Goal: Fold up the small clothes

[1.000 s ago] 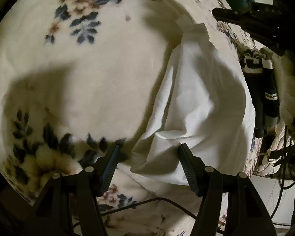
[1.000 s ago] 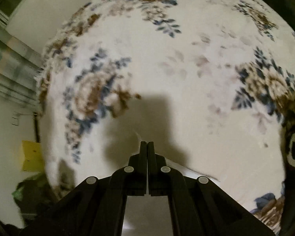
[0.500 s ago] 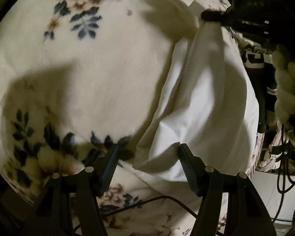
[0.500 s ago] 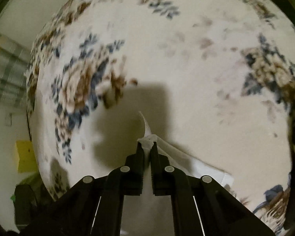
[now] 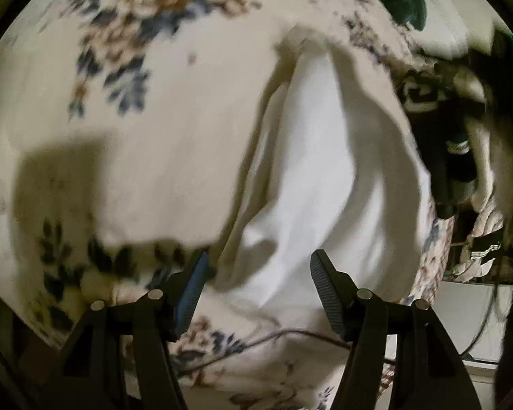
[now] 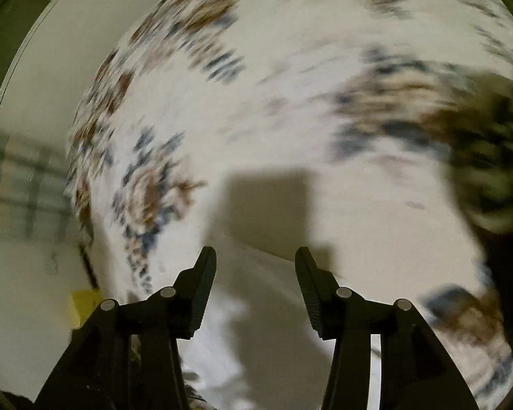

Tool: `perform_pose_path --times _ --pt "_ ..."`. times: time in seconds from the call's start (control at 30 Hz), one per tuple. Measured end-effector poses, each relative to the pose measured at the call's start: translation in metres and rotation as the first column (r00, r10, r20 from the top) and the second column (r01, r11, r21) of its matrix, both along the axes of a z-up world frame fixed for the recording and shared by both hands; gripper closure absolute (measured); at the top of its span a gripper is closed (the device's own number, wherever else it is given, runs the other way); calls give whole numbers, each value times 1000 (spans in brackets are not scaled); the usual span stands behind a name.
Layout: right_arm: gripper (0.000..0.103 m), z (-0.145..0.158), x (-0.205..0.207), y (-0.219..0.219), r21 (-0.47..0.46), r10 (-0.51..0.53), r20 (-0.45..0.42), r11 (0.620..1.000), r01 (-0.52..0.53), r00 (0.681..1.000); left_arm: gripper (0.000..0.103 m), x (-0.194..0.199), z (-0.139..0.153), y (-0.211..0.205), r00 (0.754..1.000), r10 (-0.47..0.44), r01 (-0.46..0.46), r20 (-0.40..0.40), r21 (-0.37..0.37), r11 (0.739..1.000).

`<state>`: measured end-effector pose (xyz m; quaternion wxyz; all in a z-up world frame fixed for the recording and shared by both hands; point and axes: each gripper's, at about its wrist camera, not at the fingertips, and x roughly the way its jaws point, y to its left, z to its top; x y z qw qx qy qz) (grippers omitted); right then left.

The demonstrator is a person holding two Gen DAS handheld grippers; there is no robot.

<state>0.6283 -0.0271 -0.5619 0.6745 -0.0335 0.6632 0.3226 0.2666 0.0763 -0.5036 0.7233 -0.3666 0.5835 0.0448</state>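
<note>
One white garment (image 5: 325,177) lies on one floral blanket (image 5: 160,109). Right of the garment sits one pile of dark socks (image 5: 448,157); how many socks it holds cannot be told through the blur. One thin cable (image 5: 284,336) runs just below the garment. Two grippers show: the left gripper (image 5: 256,266) and the right gripper (image 6: 255,261), each with two fingers spread apart.

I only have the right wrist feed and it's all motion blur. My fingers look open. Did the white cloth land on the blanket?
Observer: Yes. In the left wrist view the white garment lies folded lengthwise on the floral blanket.
Operator: Is the left gripper holding it?
Observer: No, the left gripper is open, its near end between the fingers.
Operator: Anything beside it?
Observer: Dark socks at its right edge.
</note>
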Motion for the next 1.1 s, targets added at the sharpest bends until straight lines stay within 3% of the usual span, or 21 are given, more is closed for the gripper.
perform_pose_path --times 0.1,0.2,0.3,0.4,0.47,0.6,0.67,0.7,0.73,0.8,0.87,1.0,1.07,1.1 --pt "52 -1 -4 -48 -84 -29 19 996 31 999 43 20 1 3 1000 -11 11 21 13 1000" --pt "52 -27 -19 -81 -203 -39 -26 979 33 999 43 50 -5 4 998 -40 38 38 46 998" --pt "53 -48 -33 -105 -218 -47 -81 976 28 996 43 84 -21 2 996 -90 88 15 106 991" --pt "64 -55 -36 -114 -256 -54 24 965 59 998 41 101 -37 6 993 -114 118 -39 124 985" --pt "64 -59 -23 -126 -303 -122 112 941 151 986 41 105 -38 12 992 -117 121 -42 106 987" --pt "63 -48 -15 -153 -208 -247 78 944 258 966 43 85 -21 18 994 -107 108 -20 71 992" --pt "53 -35 -26 -170 -150 -272 50 949 277 961 42 72 -22 20 997 -78 78 3 -21 997" --pt "43 -32 -34 -177 -127 -285 33 950 287 958 40 63 -26 19 998 -58 58 10 -84 995" --pt "35 -30 -43 -188 -88 -298 -5 951 296 955 39 53 -34 18 999 -40 41 10 -150 988" --pt "28 -38 -64 -203 -17 -315 -118 949 315 942 38 46 -46 11 1000 -21 19 -8 -193 981" --pt "27 -57 -86 -202 18 -317 -213 944 328 924 38 42 -54 8 1000 14 -14 -4 -231 973" --pt "27 -104 -119 -203 61 -315 -381 930 364 869 40 47 -49 0 999 19 -12 32 -208 978" --pt "27 -124 -131 -202 120 -326 -447 901 417 833 41 52 -45 -10 998 -8 21 69 -183 983" --pt "26 -126 -137 -204 138 -334 -460 888 438 823 48 55 -41 -14 996 -26 40 87 -167 985"
